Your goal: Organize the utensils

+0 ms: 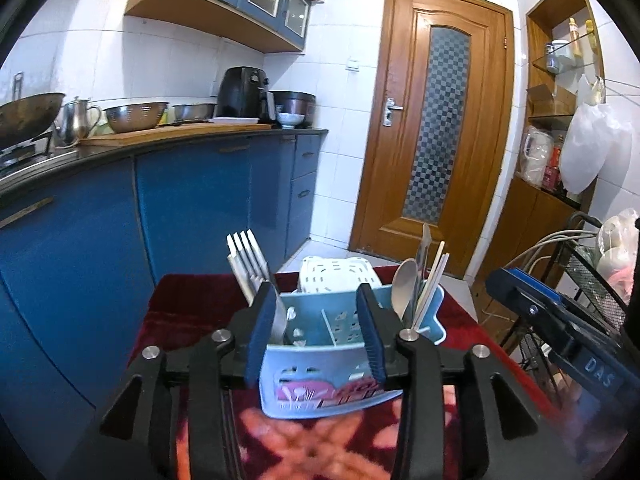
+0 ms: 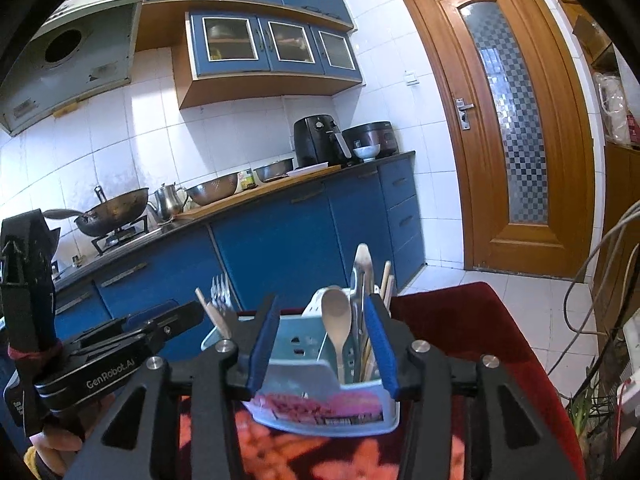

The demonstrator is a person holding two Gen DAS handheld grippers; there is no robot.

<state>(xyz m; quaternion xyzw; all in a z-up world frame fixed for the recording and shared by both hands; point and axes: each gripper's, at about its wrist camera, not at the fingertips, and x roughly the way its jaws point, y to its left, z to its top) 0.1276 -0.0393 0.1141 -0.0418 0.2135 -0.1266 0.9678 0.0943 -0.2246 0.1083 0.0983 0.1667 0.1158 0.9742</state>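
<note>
The light-blue perforated plastic utensil caddy (image 1: pixel 320 364) stands on the dark-red patterned cloth (image 1: pixel 192 300) that covers the table, just in front of both cameras. Its right compartment holds a pale wooden spoon (image 2: pixel 336 320), a metal utensil (image 2: pixel 362 276) and pale chopsticks (image 1: pixel 432 284); silver forks (image 1: pixel 246 258) stand up at its left end. The middle compartment looks empty. A white perforated basket (image 1: pixel 338 274) sits just behind it.

The left gripper (image 1: pixel 320 320) hovers over the caddy's left and middle parts, jaws spread wide and holding nothing. The right gripper (image 2: pixel 326 344) is over the right half, jaws likewise apart and empty, with the spoon standing between them.

Nothing loose is visible on the cloth, so the sorting appears nearly finished; what remains is probably squaring up the contents or the caddy itself. For that, it seems best to work one gripper at a time, since the two sit close together and could collide. Closing on a handle low down, near the rim, should keep a tall utensil from levering sideways. The caddy looks light, so bracing its wall with the free gripper would likely stop it sliding on the cloth.
</note>
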